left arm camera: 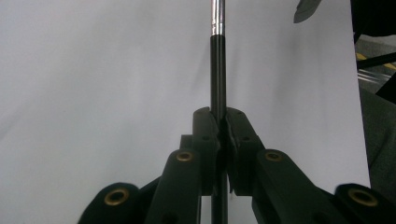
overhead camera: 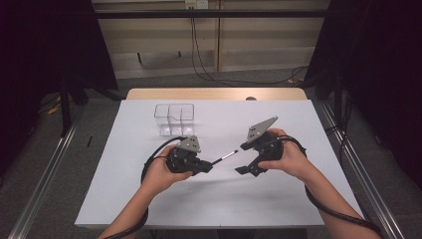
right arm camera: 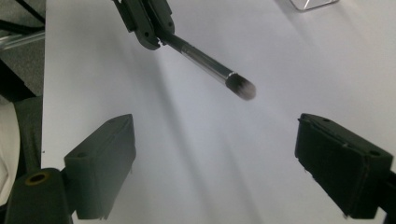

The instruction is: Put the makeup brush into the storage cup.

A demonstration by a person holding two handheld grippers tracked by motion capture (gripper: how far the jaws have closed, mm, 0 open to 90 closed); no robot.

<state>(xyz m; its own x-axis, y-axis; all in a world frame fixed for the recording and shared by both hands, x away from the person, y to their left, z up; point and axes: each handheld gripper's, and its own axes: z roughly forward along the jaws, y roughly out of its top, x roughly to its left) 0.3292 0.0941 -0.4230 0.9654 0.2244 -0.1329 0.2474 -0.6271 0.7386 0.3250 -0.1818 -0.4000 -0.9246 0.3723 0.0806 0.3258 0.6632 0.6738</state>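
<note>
Brush grip: left gripper (overhead camera: 206,166) is clamped on the black handle of a makeup brush (overhead camera: 225,157), jaws pressed to either side of the shaft in the left gripper view (left arm camera: 218,70).
Brush position: lifted off the white worktop (overhead camera: 149,199), between the two grippers, silver ferrule and dark bristle tip (right arm camera: 243,87) pointing toward the right gripper (overhead camera: 246,158).
Why held so: gripping low on the handle leaves the bristle end free and offered, which looks like the set-up for a hand-over.
Right gripper: jaws spread wide with nothing between them, just beside the brush tip and not touching it; the wide gap suits closing around the thin shaft.
Clear organiser (overhead camera: 174,119): stands upright at the far left of the worktop, well apart from both grippers; judged the likely place for the brush.
Count: one brush, one organiser with several compartments, two grippers, two hands.
</note>
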